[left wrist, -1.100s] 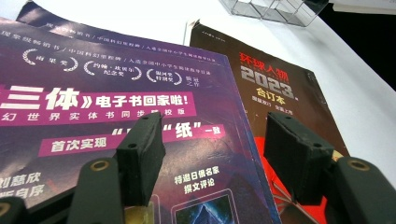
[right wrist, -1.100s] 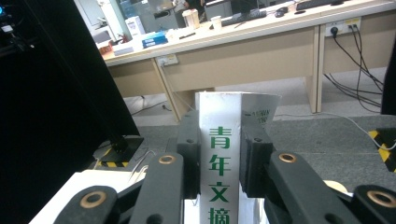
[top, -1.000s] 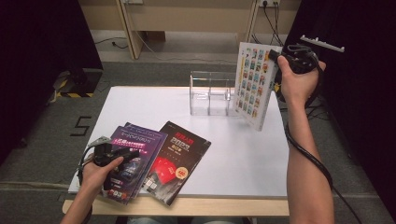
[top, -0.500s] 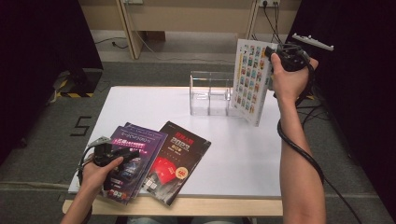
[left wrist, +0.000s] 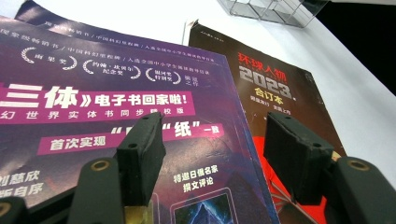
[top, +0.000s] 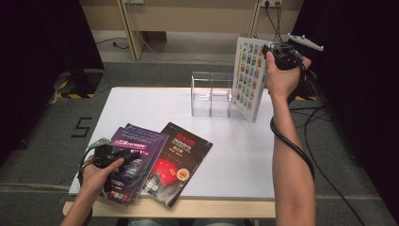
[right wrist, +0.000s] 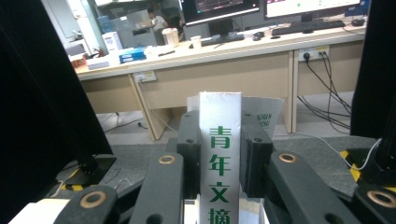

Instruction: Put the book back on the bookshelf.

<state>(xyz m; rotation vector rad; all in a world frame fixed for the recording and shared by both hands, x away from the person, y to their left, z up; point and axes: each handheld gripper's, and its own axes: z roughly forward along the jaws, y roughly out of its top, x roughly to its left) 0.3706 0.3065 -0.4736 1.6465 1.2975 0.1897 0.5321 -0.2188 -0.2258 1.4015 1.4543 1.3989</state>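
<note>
High view, lower left of frame: we see the left gripper [top: 123, 157] resting over the purple magazine [top: 136, 146], which tops a small fanned stack at the near left corner of the white table [top: 235, 155]. In the left gripper view its two black jaws stand well apart just above the purple cover [left wrist: 107, 107], with nothing between the pads; we record it as open and holding nothing. One jaw sits over the purple cover, the other over the gap toward the dark magazine [left wrist: 275, 79].

Centre left of the high view: the dark magazine [top: 181, 162], with red on its lower cover, lies flat just to the right of the purple one, partly tucked beneath it, its near corner reaching the table's front edge.

Upper centre: a clear acrylic rack [top: 211, 94] stands at the far side of the table; its compartments look empty as far as we can tell.

Upper right: the right gripper [top: 269, 48] holds the white magazine [top: 247, 77] upright in the air, its cover a grid of small coloured pictures facing left. Its lower edge hangs just at the rack's right end; we cannot tell whether the two touch. In the right gripper view the jaws are closed against both sides of the white spine [right wrist: 219, 140], which carries green characters and rises straight between the pads. We note the grip as firm on the spine, jaws only as wide as the magazine is thick.
</note>
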